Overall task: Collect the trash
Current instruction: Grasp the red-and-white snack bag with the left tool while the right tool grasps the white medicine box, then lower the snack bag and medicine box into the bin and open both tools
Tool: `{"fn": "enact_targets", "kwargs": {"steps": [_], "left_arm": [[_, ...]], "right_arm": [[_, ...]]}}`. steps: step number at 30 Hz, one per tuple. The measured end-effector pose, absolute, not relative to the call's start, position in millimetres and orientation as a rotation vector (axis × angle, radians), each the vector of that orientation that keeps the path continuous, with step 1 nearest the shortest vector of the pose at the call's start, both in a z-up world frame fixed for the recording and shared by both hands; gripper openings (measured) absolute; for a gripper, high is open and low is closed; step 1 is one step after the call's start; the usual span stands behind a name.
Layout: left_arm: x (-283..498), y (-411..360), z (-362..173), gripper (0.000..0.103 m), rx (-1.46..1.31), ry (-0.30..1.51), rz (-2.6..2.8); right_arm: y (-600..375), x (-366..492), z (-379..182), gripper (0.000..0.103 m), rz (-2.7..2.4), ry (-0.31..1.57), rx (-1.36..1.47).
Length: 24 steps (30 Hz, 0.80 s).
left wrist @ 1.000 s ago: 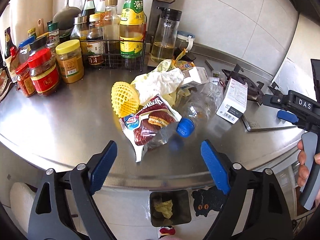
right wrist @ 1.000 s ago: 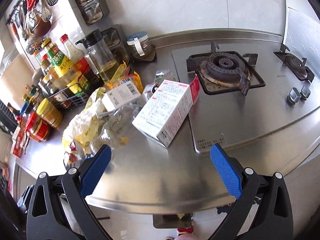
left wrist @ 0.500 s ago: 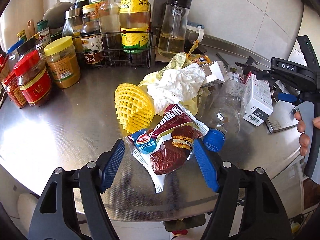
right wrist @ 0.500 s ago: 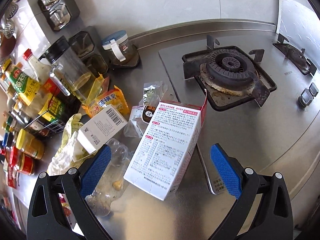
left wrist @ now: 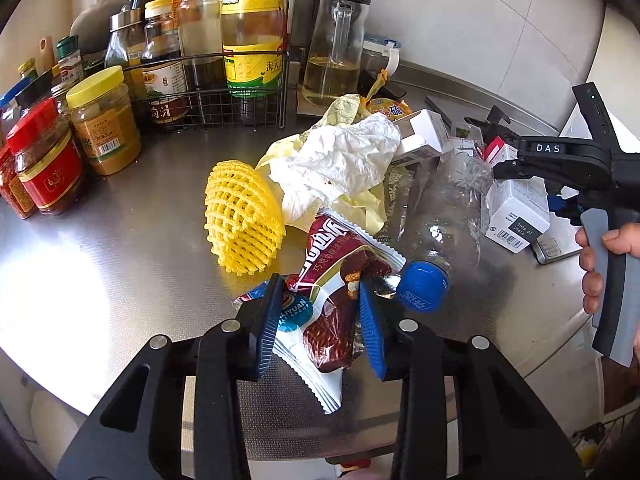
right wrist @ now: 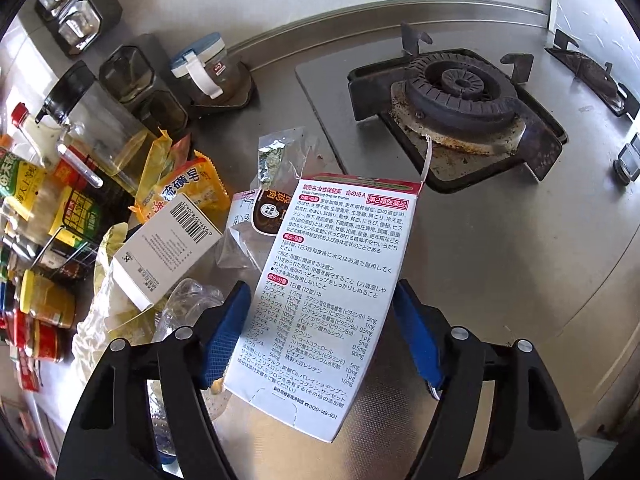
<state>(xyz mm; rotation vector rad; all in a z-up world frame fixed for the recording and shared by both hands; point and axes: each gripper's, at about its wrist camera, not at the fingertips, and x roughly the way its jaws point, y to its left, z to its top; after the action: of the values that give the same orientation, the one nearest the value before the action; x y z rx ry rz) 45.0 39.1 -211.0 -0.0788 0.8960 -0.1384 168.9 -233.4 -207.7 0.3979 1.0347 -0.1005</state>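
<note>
**Both grippers closed on trash at the counter pile**

We find the left gripper (left wrist: 320,312) clamped on a red-brown snack wrapper (left wrist: 332,280). Its jaws stand narrow, drawn in to the width of the crumpled packet, and both blue pads (left wrist: 370,322) press against it. The wrapper is pinched near its middle; its white crimped end hangs out below the pads, over the steel counter (left wrist: 120,272).

Just right of the wrapper we note a crushed clear bottle (left wrist: 444,216) lying on its side, its blue cap (left wrist: 422,286) close beside the right pad. We cannot tell whether cap and pad touch. A yellow foam net (left wrist: 244,220) lies just left of the wrapper, and crumpled white paper (left wrist: 340,160) sits behind both.

We find the right gripper (right wrist: 320,334) gripping a white carton (right wrist: 332,288) printed with small text. Its jaws stand about half closed, set to the carton's width, with one pad (right wrist: 224,328) on each long side. The carton's near end reaches past the pads towards the camera; its far end points at the gas burner (right wrist: 460,88).

A smaller white box (right wrist: 168,252) with a barcode lies left of the carton, apart from it. A yellow packet (right wrist: 188,188) lies behind that box.

From the left camera we see the right hand (left wrist: 604,256) on the handle of its gripper.
</note>
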Motion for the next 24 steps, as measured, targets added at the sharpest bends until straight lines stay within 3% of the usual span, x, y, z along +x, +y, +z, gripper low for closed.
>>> {"fn": "enact_targets", "kwargs": {"steps": [3,7,24], "left_arm": [[42.5,38.4,-209.9,0.017,-0.08,0.899,-0.145],[36.9,35.7,-206.4,0.01,-0.08,0.897,-0.152],[-11.5,29.5,-162.2,0.006,-0.069,0.782,-0.134]], "right_arm": [[-238.9,162.7,-206.8,0.066,-0.09,1.025,0.419],[-243.9,152.2,-202.9,0.064,-0.068,1.013,0.439],[-267.1,89.1,-155.9,0.059,-0.051,0.899,0.437]]}}
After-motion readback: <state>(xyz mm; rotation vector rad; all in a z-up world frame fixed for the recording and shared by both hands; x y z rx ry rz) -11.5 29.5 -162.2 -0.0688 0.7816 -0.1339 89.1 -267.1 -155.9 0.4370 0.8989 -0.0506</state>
